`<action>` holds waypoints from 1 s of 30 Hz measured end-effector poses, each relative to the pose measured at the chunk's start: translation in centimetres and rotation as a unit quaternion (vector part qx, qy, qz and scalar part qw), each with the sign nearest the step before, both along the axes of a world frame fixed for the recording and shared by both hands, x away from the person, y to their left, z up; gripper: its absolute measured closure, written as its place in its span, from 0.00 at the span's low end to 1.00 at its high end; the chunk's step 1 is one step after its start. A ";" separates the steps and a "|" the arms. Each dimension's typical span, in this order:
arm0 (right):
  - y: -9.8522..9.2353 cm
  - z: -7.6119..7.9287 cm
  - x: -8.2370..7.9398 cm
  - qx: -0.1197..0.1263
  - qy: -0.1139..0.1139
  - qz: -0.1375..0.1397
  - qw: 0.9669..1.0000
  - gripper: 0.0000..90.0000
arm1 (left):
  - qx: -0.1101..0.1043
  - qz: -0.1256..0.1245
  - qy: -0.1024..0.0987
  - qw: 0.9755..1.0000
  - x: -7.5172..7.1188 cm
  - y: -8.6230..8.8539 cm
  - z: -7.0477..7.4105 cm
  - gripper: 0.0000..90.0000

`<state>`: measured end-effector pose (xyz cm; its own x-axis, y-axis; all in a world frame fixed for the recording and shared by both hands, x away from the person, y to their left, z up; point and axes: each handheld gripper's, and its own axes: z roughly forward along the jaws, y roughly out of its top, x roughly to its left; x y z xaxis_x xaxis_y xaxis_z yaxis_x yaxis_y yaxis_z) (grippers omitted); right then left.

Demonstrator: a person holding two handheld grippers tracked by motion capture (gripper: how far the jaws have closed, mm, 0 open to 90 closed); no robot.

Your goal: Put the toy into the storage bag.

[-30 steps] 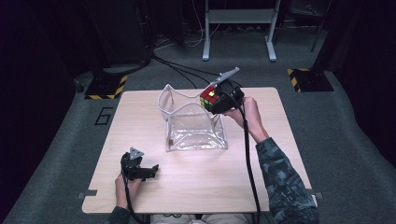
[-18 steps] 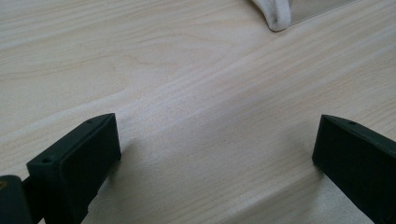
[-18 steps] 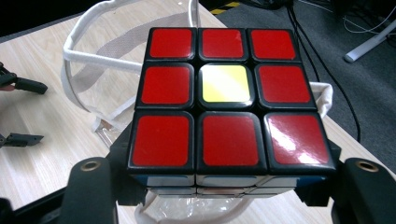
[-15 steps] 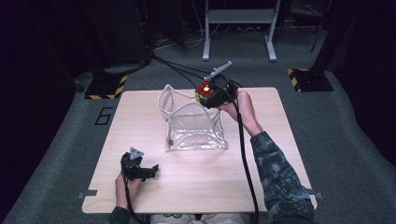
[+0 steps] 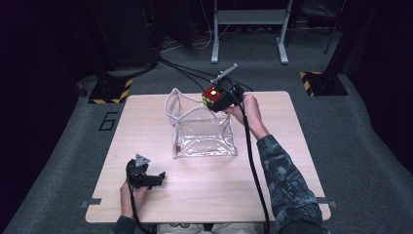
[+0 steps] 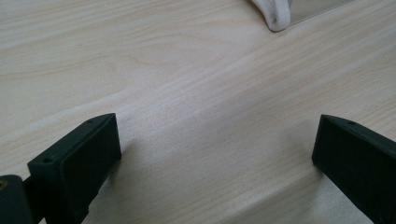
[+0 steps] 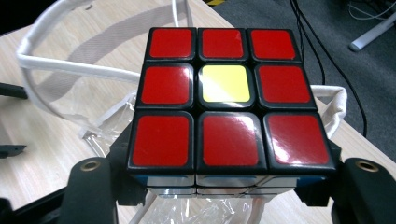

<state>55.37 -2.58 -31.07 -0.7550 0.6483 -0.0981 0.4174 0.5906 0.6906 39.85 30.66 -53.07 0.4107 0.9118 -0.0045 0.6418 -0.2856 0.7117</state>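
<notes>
A puzzle cube [image 5: 211, 95] with a red face and yellow centre [image 7: 226, 98] is held in my right gripper [image 5: 217, 99], whose jaws are shut on its sides. It hovers over the far right rim of a clear plastic bag [image 5: 202, 134] with white trim [image 7: 70, 70], which stands open on the table. My left gripper [image 5: 146, 178] rests near the table's front left, jaws open wide over bare wood [image 6: 210, 121]. A white corner of the bag [image 6: 278, 14] shows at the top of the left gripper view.
The light wooden table [image 5: 282, 141] has bare room to the right and front of the bag. Black cables [image 5: 185, 73] run over the grey floor behind the table. A metal stand [image 5: 248, 29] is farther back.
My right gripper has carried the cube a little to the left, toward the bag's opening. The left gripper has stayed in place.
</notes>
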 end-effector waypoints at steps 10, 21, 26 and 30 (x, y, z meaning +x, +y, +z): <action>-0.1 -1.2 1.4 -0.013 0.008 -0.016 1.000 0.37 | 0.001 -0.001 -0.001 1.000 0.0 0.0 0.0 0.01; -0.2 -2.5 2.5 -0.014 0.029 -0.040 0.999 0.37 | 0.000 -0.002 -0.001 1.000 0.0 0.0 0.0 0.01; -0.4 -3.2 2.8 -0.016 0.045 -0.048 0.998 0.37 | 0.000 -0.002 -0.001 1.000 0.0 0.0 0.0 0.01; -0.2 -3.6 2.8 -0.039 0.037 -0.038 0.998 0.37 | 0.000 -0.002 -0.001 1.000 0.0 0.0 0.0 0.01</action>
<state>58.18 -2.76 -34.63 -0.7113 0.6962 -0.0964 0.5103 0.6059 0.6104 39.87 30.68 -53.06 0.4146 0.9100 -0.0043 0.6398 -0.2881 0.7125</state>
